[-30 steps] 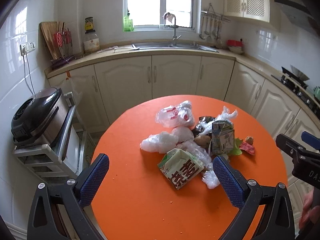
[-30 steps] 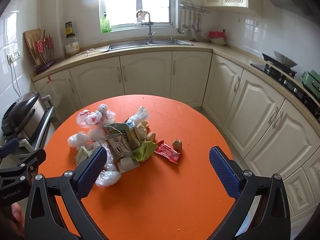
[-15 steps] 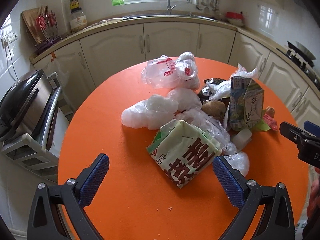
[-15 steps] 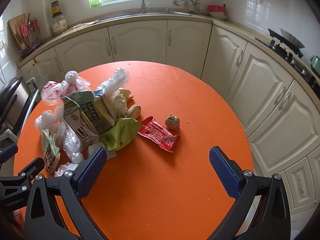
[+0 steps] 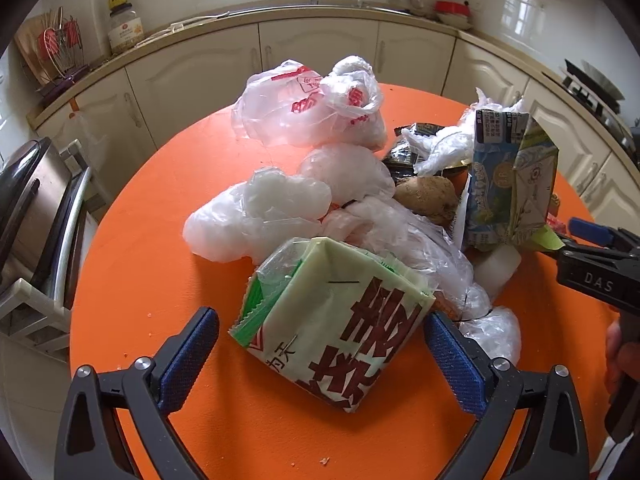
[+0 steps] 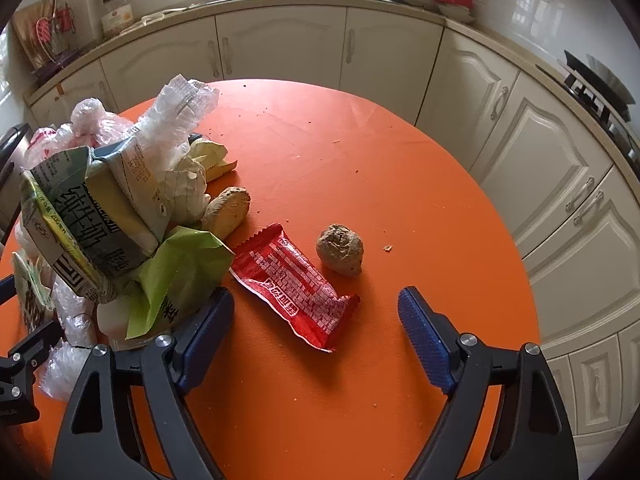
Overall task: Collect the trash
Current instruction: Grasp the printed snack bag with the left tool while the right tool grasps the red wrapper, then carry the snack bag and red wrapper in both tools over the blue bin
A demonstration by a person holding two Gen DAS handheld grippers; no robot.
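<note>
Left gripper (image 5: 320, 344) closes its spread jaws around a green-and-white packet (image 5: 336, 320) at lower centre; the slack wrapper could crumple and slip free

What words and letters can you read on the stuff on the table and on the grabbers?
"DAS": white letters on the side of the right gripper, cut off at the picture's edge.
Big dark red Chinese characters: on the pale green packet, partly hidden, not fully readable.
Red print: on the plastic bag, too crumpled to read.
Chinese characters: on the milk carton, tilted, not clearly readable.
White print: on the red wrapper, too small.
</note>
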